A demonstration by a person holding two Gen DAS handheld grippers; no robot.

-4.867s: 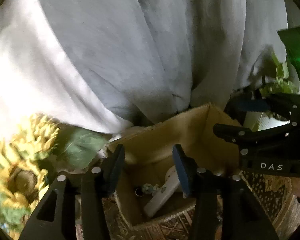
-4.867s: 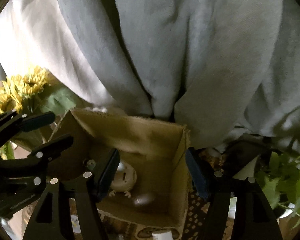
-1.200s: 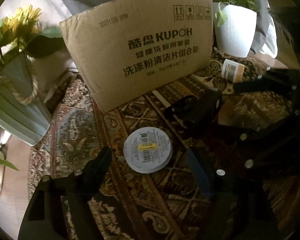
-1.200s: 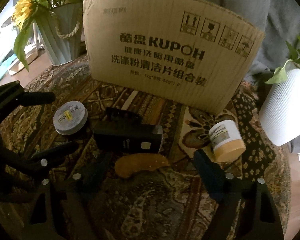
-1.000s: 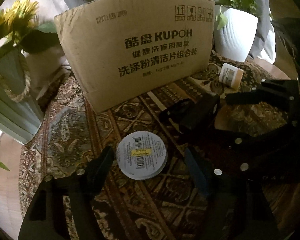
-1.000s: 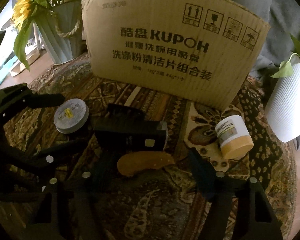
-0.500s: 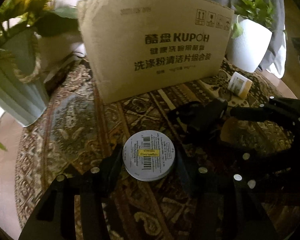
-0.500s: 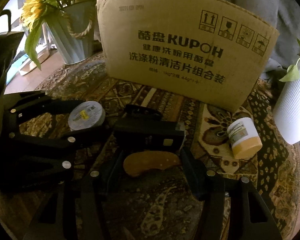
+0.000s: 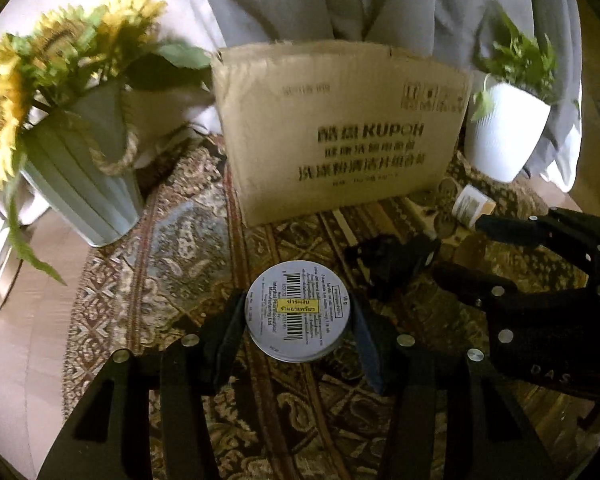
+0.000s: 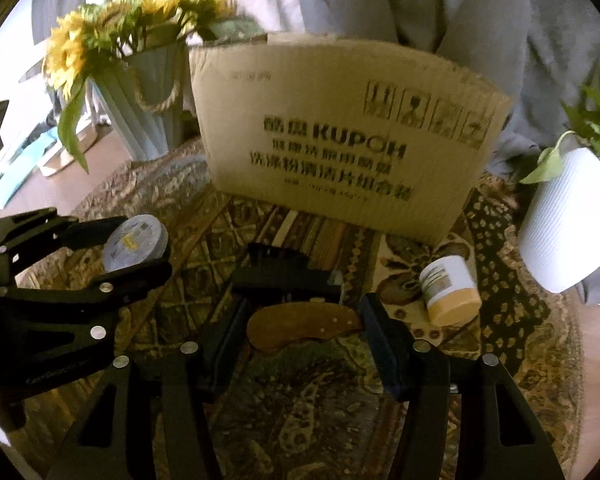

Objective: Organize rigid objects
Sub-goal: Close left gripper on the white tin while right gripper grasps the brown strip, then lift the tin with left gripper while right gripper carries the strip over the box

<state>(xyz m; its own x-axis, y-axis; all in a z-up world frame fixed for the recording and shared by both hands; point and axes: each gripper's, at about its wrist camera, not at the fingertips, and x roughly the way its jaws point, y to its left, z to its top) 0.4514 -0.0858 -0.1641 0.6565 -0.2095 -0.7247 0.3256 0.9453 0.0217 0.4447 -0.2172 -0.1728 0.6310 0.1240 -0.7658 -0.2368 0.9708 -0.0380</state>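
My left gripper [image 9: 298,320] is shut on a round silver tin [image 9: 298,315] with a barcode label, lifted a little above the patterned cloth. The same tin [image 10: 135,243] shows at the left of the right wrist view, between the left gripper's fingers. My right gripper [image 10: 303,326] is shut on a curved brown wooden piece [image 10: 300,330], raised just in front of a black boxy object [image 10: 288,276]. A cardboard box [image 9: 340,136] printed KUPOH stands behind, its inside hidden. A small white jar with a tan lid [image 10: 450,290] lies on its side at the right.
A pale vase of sunflowers [image 9: 76,184] stands at the left of the round table, a white plant pot [image 10: 568,224] at the right. A person in grey clothing [image 10: 420,8] is behind the box. The patterned cloth [image 9: 172,264] ends at the table's edge on the left.
Both grippers closed, the left on the tin and the right on the wooden piece, then rose with them. The box and plants now sit lower and farther off in both views.
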